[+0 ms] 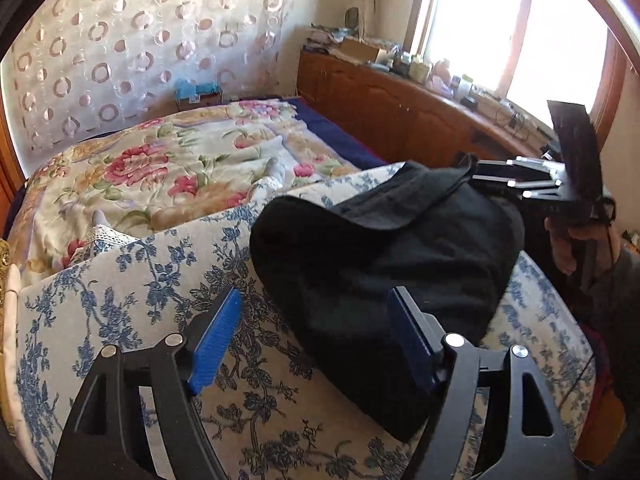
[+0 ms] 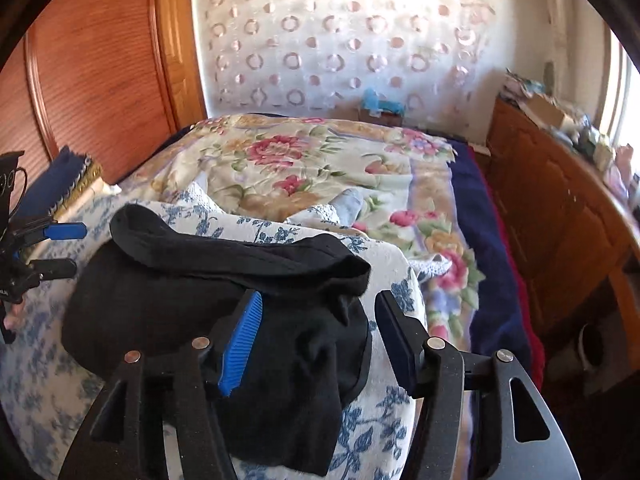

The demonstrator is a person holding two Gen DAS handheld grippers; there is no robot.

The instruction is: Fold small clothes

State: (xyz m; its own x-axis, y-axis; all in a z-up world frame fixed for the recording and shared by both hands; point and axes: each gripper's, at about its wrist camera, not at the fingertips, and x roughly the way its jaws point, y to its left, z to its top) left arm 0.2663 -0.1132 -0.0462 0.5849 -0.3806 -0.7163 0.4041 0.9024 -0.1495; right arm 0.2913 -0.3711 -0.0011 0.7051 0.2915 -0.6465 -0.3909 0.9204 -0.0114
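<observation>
Black grippers (image 1: pixel 316 340), ribbed blue fingers (image 1: pixel 214 340)

Bed (image 2: pixel 476 216) bears a floral quilt (image 1: pixel 168 168); blue-flowered cloth (image 1: pixel 132 280) covers its near edge, black garment (image 1: pixel 380 264) lying on it.

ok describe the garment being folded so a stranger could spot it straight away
Start at the bed with the pink floral quilt. Nearer the cameras lies a white cloth with blue flowers, and on it sits the black garment, the only plain dark item, its upper edge folded over.
</observation>
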